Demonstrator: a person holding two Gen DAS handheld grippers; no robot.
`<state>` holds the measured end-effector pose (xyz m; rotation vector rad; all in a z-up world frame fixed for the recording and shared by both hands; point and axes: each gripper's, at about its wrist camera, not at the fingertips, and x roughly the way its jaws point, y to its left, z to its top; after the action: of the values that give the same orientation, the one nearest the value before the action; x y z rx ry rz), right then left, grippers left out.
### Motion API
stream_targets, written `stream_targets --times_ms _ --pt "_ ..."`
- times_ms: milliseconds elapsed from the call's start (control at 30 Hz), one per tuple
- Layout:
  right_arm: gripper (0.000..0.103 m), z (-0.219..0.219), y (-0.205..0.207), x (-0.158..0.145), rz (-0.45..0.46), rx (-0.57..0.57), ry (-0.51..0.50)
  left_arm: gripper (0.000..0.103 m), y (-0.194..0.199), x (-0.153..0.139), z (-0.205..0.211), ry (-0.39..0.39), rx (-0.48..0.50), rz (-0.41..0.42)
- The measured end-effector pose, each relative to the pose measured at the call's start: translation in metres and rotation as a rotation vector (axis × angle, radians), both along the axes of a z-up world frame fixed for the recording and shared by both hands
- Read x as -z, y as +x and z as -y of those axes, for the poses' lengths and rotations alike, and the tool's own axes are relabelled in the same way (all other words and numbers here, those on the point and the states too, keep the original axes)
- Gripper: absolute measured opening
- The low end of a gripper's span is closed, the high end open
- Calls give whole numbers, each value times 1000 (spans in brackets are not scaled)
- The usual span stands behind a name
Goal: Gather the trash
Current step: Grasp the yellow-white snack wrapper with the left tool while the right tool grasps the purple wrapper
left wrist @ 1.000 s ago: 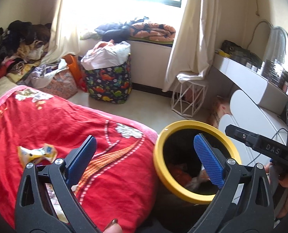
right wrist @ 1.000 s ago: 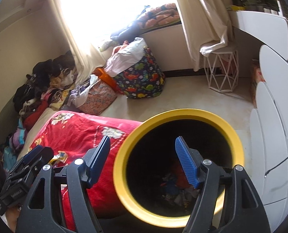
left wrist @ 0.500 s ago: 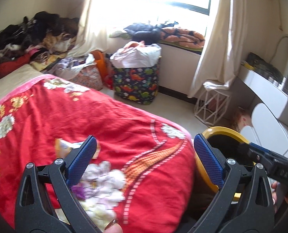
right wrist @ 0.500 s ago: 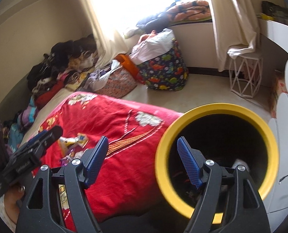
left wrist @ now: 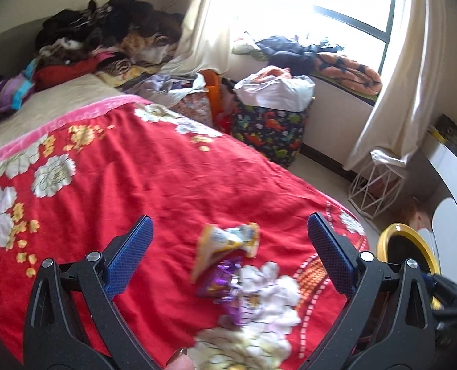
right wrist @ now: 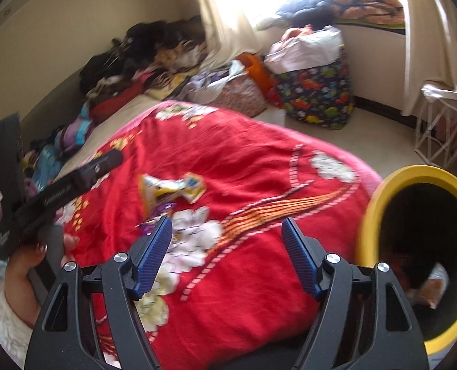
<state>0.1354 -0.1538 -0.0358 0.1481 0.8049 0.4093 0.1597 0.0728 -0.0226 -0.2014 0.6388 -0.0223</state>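
Through the left wrist camera I see my left gripper (left wrist: 228, 246) with its blue pads spread wide and nothing between them, hanging over a red floral blanket (left wrist: 166, 178). On the blanket, in the gap between the pads, lies a crumpled yellow-and-white wrapper (left wrist: 225, 245), and just nearer, touching it, a purple wrapper (left wrist: 220, 280) — both slightly blurred. At the right edge, beyond the blanket's corner, the yellow-rimmed bin (left wrist: 391, 240) stands on the floor, partly hidden by the gripper frame. Far off, a dinosaur-print bag (left wrist: 268, 135) sits below the window. Through the right wrist camera my right gripper (right wrist: 225, 246) is also open and empty, over the blanket (right wrist: 243, 166) near its right corner. The yellow-and-white wrapper (right wrist: 173, 189) lies to the far left of the pads, with the purple wrapper (right wrist: 159, 212) just by the left pad's tip — whether they touch I cannot tell. The bin (right wrist: 379, 197) is close on the right, its dark inside showing some scraps. At the left, a hand (right wrist: 28, 259) holds the other gripper's handle.
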Motion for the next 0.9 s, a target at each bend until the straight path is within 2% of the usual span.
stream_targets --times_ms 67,167,233,333,500,633,700,767,900 --pt "71 -17 4 4 -16 -37 -9 89 4 3 -12 -11 -9 -14" --pt "71 -43 9 12 -44 -87 -18 81 10 9 -24 -34 -2 -36" --pt "71 -58 12 19 -66 -117 -20 68 15 13 -29 -49 11 -55" --pt "70 -80 16 30 -96 -160 -23 55 24 23 -38 -92 27 -103" --pt "62 -112 24 50 -137 -215 -44 47 37 37 -41 -127 71 -160" --pt "41 -128 36 72 -192 -221 -62 45 41 44 -38 -138 104 -175" --pt "21 -129 42 80 -215 -217 -60 42 43 48 -34 -139 119 -186" --pt "19 -127 43 82 -222 -216 -47 41 46 53 -29 -129 132 -197" --pt "18 -116 38 74 -206 -212 -63 29 53 62 -21 -122 150 -219"
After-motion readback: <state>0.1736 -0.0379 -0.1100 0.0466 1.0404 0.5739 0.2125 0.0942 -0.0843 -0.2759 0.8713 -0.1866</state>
